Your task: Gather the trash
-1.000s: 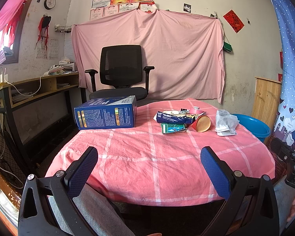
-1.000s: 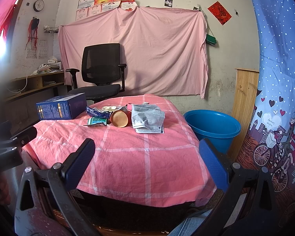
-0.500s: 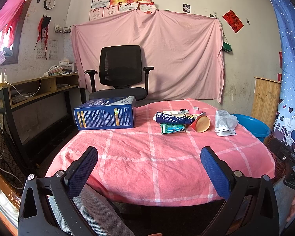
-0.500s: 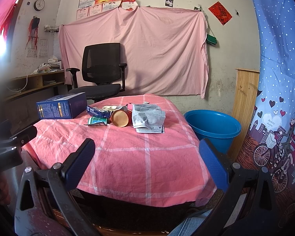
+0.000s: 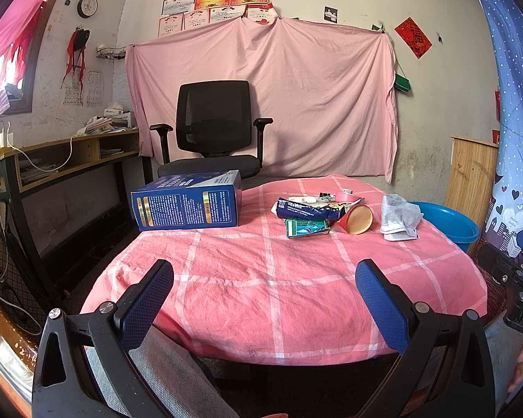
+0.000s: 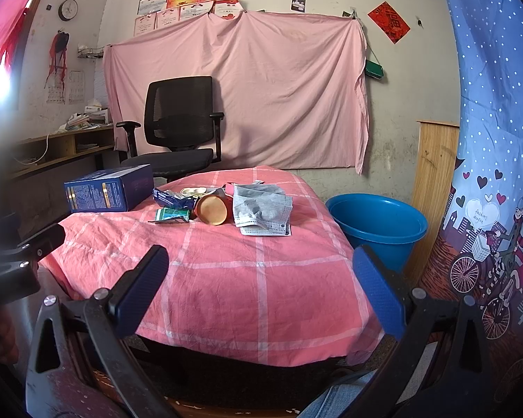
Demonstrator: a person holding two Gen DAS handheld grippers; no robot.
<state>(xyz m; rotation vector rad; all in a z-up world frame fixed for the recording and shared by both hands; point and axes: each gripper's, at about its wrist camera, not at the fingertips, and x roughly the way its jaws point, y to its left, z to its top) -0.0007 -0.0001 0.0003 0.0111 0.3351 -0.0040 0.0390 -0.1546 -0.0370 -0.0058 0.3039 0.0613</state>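
Note:
Trash lies at the far side of a round table with a pink checked cloth (image 5: pixel 261 278): a blue box (image 5: pixel 188 205), a dark blue wrapper (image 5: pixel 307 210), a green packet (image 5: pixel 305 227), a red cup on its side (image 5: pixel 357 219) and a grey face mask (image 5: pixel 399 217). The right wrist view shows the box (image 6: pixel 104 191), cup (image 6: pixel 211 209), mask (image 6: pixel 261 209) and a blue bucket (image 6: pixel 376 223) right of the table. My left gripper (image 5: pixel 265 278) and right gripper (image 6: pixel 261 268) are both open and empty, held at the near table edge.
A black office chair (image 5: pixel 212 132) stands behind the table before a pink sheet. A wooden desk (image 5: pixel 62 163) with cables lies left. A wooden board (image 6: pixel 436 174) and a blue printed curtain (image 6: pixel 498 174) stand right.

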